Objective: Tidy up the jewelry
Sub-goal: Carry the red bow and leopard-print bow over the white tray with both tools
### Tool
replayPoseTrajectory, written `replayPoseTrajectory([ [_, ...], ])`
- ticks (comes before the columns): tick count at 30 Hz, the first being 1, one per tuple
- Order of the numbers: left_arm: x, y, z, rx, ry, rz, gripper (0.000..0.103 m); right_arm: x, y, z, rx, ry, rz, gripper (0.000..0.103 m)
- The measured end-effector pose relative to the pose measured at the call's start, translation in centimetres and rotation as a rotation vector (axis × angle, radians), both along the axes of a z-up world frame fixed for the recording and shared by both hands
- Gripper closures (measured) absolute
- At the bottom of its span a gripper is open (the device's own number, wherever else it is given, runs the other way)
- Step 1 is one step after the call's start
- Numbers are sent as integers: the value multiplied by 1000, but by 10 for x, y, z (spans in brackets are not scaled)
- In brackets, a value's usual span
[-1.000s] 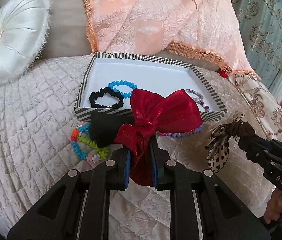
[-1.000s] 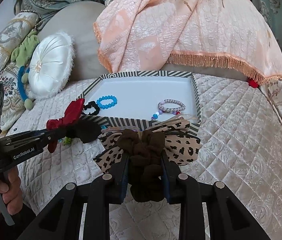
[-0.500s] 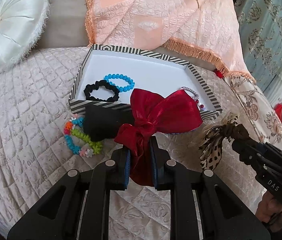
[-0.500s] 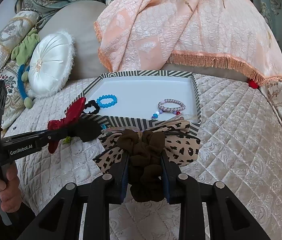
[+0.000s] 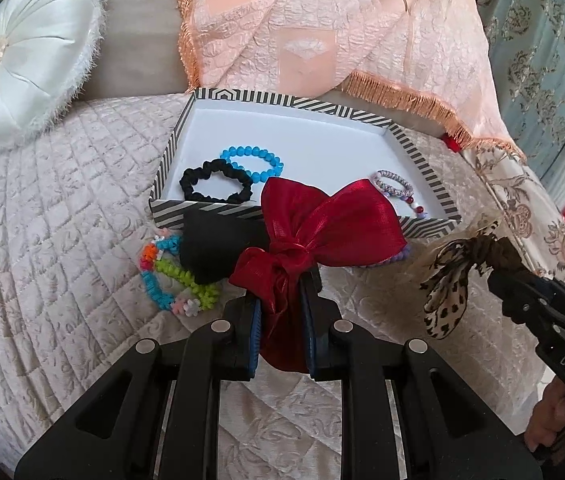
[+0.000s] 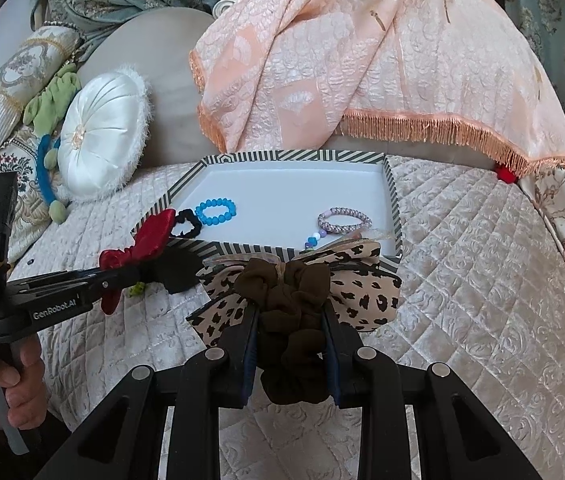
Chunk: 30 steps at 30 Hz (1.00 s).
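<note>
My left gripper point(image 5: 280, 304) is shut on a red and black bow scrunchie point(image 5: 322, 228), held above the quilt just in front of the striped tray point(image 5: 202, 216). My right gripper point(image 6: 290, 324) is shut on a leopard-print bow scrunchie point(image 6: 362, 292) with a brown band, held in front of the tray's near right corner point(image 6: 396, 236). In the tray lie a black scrunchie point(image 5: 216, 180), a blue bead bracelet point(image 5: 252, 162) and a pink-purple bracelet point(image 5: 392, 184). A multicolour spiral band point(image 5: 166, 276) lies on the quilt left of the tray.
A purple bead bracelet point(image 5: 396, 258) peeks out under the red bow. A white round cushion point(image 5: 26, 68) sits at the back left. A peach fringed blanket point(image 5: 322, 20) hangs behind the tray. The quilted bedspread point(image 6: 482, 280) stretches to the right.
My left gripper with the red bow has risen and drawn back slightly, so more of the tray's inside shows. The right gripper with the leopard bow has barely moved.
</note>
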<state>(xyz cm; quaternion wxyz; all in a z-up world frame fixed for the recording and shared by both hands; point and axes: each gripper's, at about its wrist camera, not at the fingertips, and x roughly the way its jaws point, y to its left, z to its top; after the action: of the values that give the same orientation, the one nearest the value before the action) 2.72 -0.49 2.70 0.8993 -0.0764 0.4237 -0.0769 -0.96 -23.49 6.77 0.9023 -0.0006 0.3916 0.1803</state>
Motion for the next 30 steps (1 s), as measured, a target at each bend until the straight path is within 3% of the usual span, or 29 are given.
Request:
replayPoseTrajectory([
  [6, 0, 0, -1, 71, -8, 31, 87, -1, 2, 0, -7, -8, 1, 76],
  [20, 2, 13, 5, 63, -9, 70, 87, 8, -1, 17, 12, -51, -7, 76],
  [25, 16, 15, 26, 57, -35, 69, 87, 29, -6, 33, 37, -70, -21, 76],
  [30, 60, 16, 46, 49, -50, 60, 87, 73, -6, 37, 39, -63, -55, 76],
])
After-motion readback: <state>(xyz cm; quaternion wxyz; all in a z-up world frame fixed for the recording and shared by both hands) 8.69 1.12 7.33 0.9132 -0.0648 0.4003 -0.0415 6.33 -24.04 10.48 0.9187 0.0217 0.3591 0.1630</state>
